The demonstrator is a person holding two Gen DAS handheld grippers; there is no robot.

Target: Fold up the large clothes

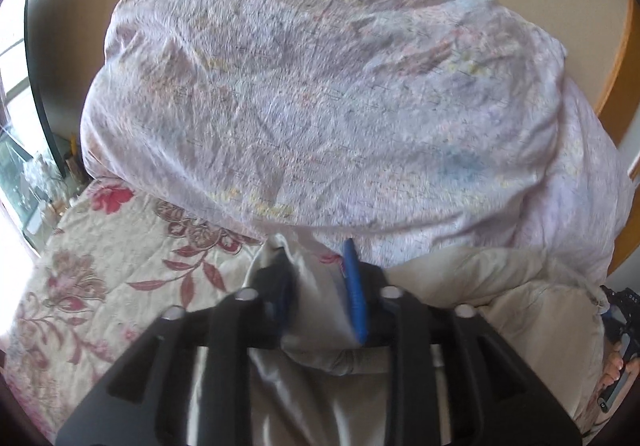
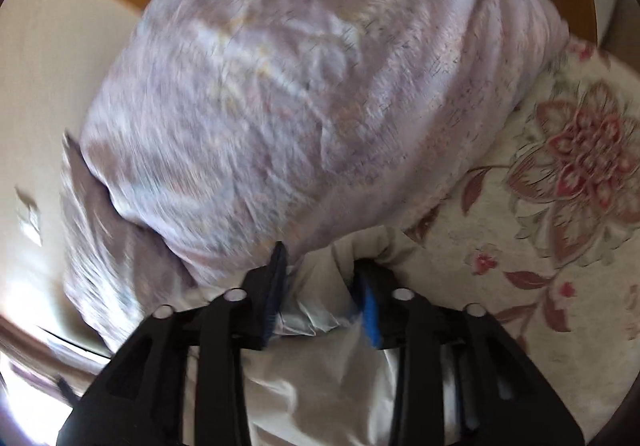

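A large pale lilac quilt (image 1: 320, 98) with a faint printed pattern billows up in front of both cameras; it also fills the right wrist view (image 2: 300, 94). Its cream lining (image 1: 480, 278) shows at the lower edge. My left gripper (image 1: 316, 278) is shut on a bunch of the cream fabric between its blue-padded fingers. My right gripper (image 2: 320, 278) is shut on another bunch of the same cream fabric (image 2: 320, 386). Both hold the quilt lifted above the bed.
A cream bedspread with red flowers (image 1: 100, 286) lies underneath, also in the right wrist view (image 2: 560, 206). A wooden headboard (image 1: 624, 46) curves at the right. A window and cluttered sill (image 1: 24, 166) are at the left. The other hand and gripper (image 1: 616, 358) show at the right edge.
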